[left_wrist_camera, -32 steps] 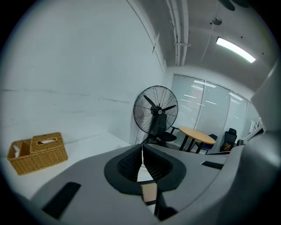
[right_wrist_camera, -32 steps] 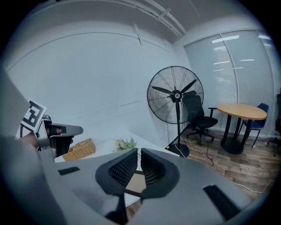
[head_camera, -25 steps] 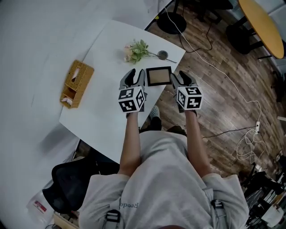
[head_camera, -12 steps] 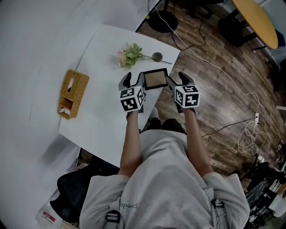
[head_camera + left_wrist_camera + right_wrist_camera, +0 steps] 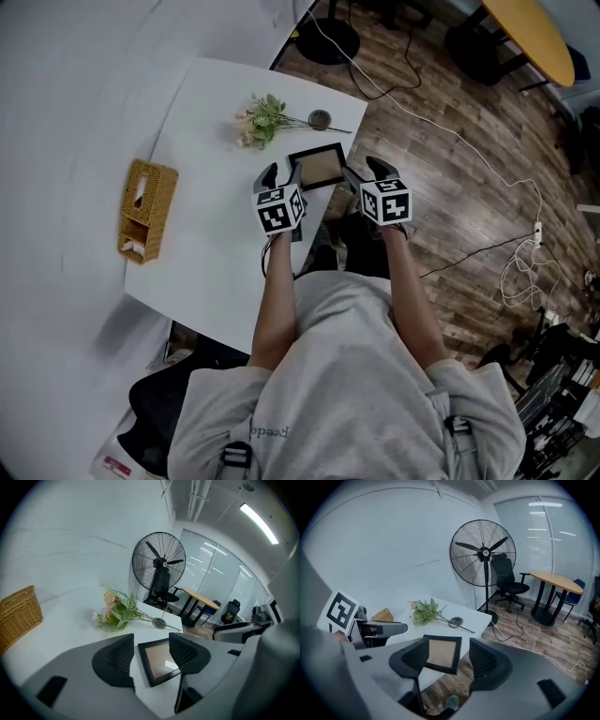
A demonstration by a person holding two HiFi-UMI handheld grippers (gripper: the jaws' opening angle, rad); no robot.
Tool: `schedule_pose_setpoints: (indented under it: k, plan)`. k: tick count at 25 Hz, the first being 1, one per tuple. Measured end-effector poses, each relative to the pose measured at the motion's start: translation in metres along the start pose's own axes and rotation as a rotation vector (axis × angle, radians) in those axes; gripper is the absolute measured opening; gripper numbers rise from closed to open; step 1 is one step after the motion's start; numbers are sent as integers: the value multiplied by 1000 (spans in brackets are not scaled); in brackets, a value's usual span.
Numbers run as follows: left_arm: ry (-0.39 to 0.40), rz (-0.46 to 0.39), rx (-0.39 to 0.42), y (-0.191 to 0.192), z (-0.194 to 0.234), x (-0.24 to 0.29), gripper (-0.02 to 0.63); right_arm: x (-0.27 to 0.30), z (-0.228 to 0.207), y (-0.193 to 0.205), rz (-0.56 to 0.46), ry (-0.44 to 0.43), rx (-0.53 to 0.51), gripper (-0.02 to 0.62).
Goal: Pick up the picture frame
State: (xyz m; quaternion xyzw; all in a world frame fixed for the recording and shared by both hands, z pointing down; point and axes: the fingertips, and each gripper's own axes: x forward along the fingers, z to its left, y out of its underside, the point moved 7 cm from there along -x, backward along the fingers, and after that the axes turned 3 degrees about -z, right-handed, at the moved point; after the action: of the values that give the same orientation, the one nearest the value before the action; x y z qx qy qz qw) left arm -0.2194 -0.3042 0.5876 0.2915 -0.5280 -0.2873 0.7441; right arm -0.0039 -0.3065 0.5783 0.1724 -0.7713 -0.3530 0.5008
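A black picture frame [image 5: 317, 166] with a tan centre lies flat on the white table [image 5: 206, 141], at its right edge. My left gripper [image 5: 281, 173] hovers at the frame's near left corner. Its jaws are opening, and the frame's [image 5: 159, 660] left side shows in the gap of the left gripper [image 5: 151, 642], untouched by the pads. My right gripper [image 5: 364, 171] is at the frame's right side, partly over the floor. Its jaws are opening too. Beyond the gap of the right gripper [image 5: 448, 645] lies the frame [image 5: 440, 653], free of the pads.
A bunch of artificial flowers [image 5: 258, 120] with a small round grey base [image 5: 320, 118] lies just beyond the frame. A wicker tissue box [image 5: 145, 208] stands at the table's left. White cables [image 5: 487, 187] trail over the wooden floor on the right. A standing fan [image 5: 483, 557] is behind the table.
Both grippers have sunk toward the table with the frame between them, and their jaws have spread. The frame, gripped at its sides before, now lies free on the table.
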Motion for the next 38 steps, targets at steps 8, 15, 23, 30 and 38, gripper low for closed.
schedule_pose_setpoints:
  k: [8,15,23,30,38]
  plan:
    - [-47,87,-37,28,7,19,249,35,-6,16,71,-44,23,268]
    - [-54,150,-87,45,12,40,247,64,-11,37,150,-102,79,268]
    - [-65,220,-106,56,12,60,247,86,-21,47,203,-137,167,268]
    - [-92,251,-77,61,10,67,223,95,-23,58,231,-157,233,262]
    - [-82,250,-77,63,5,68,152,95,-22,64,245,-162,269,228]
